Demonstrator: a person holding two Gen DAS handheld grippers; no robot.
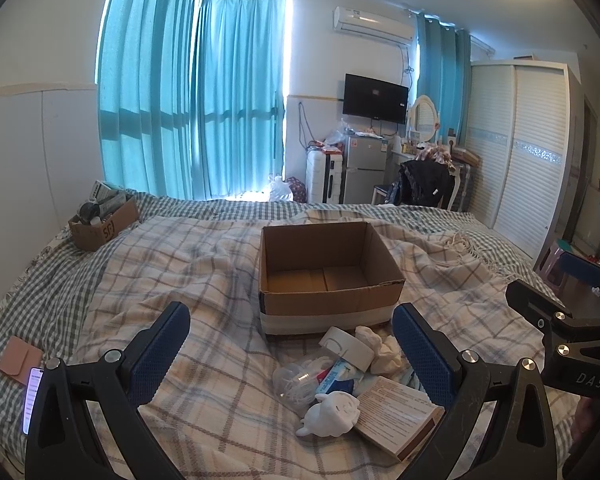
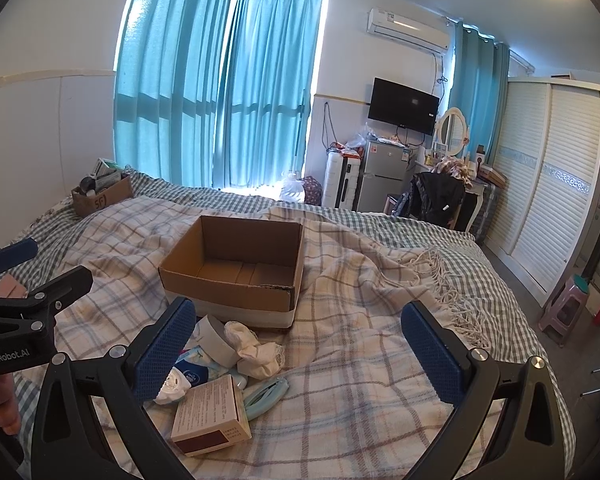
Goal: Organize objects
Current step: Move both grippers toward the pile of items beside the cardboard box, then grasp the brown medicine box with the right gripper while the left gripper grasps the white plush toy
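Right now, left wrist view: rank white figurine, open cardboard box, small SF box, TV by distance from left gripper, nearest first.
1. White figurine, between the open fingers of the left gripper.
2. Open cardboard box, just ahead, centre.
3. Small SF box, far left on the bed.
4. TV, far wall.

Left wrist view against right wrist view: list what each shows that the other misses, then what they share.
Only the left wrist view shows the white figurine, the clear plastic cup and the lit phone. Only the right wrist view shows the light blue clip and the blanket fringe. Both show the empty cardboard box, the tape roll, the white socks, the small printed carton and the two open grippers: left gripper, right gripper.
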